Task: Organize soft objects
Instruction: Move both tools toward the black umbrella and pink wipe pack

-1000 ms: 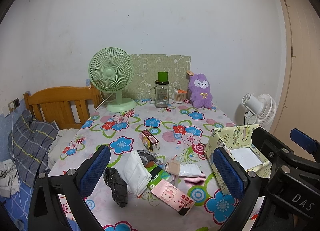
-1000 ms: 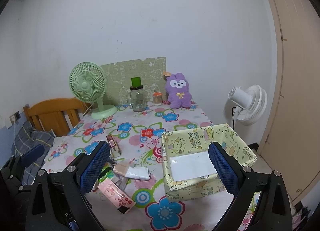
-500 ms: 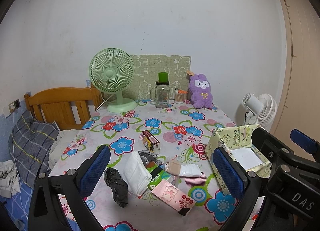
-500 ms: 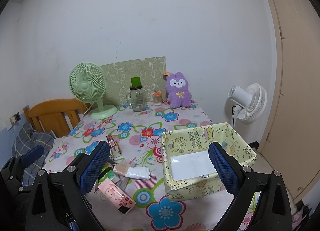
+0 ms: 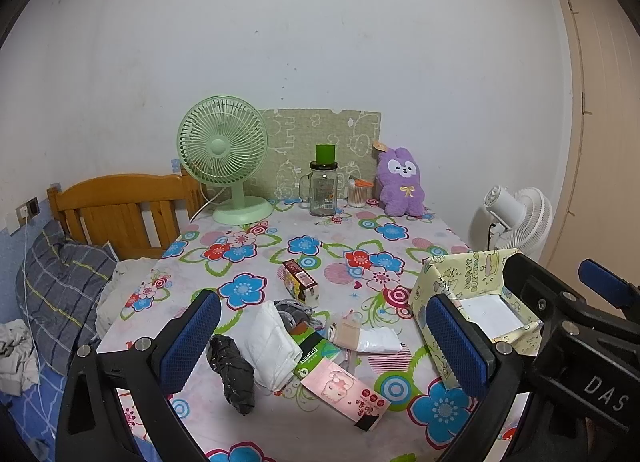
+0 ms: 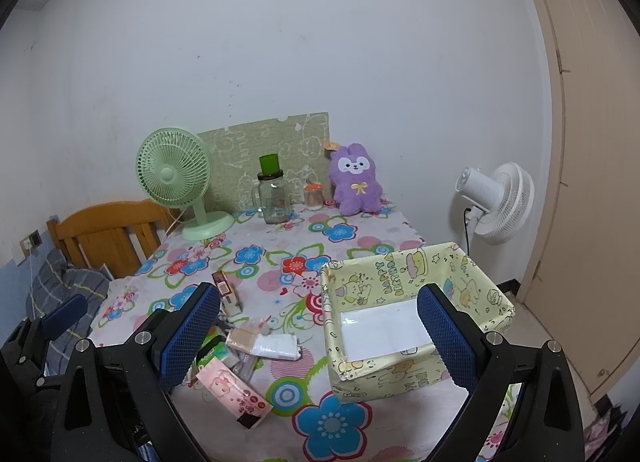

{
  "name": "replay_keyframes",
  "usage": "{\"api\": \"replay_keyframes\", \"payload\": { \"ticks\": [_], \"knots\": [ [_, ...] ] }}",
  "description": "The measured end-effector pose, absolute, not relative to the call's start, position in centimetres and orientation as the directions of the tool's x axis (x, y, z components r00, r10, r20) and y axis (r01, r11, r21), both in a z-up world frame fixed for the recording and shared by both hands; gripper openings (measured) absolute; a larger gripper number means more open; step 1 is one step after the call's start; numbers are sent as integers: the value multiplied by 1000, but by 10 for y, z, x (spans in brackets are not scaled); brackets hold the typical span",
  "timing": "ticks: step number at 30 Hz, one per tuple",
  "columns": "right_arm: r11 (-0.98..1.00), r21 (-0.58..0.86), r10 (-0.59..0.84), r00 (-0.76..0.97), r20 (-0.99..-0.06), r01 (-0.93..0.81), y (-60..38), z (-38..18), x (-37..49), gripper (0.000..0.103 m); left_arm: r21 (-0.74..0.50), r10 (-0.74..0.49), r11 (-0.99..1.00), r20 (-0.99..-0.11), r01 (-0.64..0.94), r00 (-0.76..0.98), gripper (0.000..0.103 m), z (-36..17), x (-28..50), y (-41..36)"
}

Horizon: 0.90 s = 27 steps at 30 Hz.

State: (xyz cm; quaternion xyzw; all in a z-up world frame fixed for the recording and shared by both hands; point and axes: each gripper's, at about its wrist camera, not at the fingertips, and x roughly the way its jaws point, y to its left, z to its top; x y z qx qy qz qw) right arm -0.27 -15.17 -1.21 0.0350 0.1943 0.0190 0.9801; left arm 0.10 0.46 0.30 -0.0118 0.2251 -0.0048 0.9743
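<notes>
Left wrist view: the left claw (image 5: 320, 346) hangs wide open and empty above the flowered surface (image 5: 256, 290). Below it, left to right, lie a dark rolled cloth (image 5: 233, 370), a folded white cloth (image 5: 272, 344) and flat packets (image 5: 344, 392). Both cloths look light and limp; pinching each mid-roll seems best. The right claw (image 6: 318, 338), also wide open and empty, frames the yellow cartoon-print fabric box (image 6: 472, 278). A small carton (image 5: 299, 282) stands just behind the pile.
</notes>
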Motion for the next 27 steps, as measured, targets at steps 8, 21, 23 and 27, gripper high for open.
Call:
{"api": "replay_keyframes", "payload": {
  "ticks": [8,21,23,27],
  "knots": [
    [996,81,61,924,-378,-33,-152,-12,-2,100,-23,-14,1000,-440,4,898,103,2,1,5],
    [993,96,95,923,-374,-63,-139,-25,1,100,-35,-29,999,-450,15,892,101,-14,3,12],
    [993,93,97,923,-373,-66,-137,-28,2,100,-39,-33,999,-454,17,890,101,-18,5,14],
    [994,79,103,920,-377,-79,-129,-36,3,98,-42,-37,999,-468,20,883,100,-28,6,19]
  ]
}}
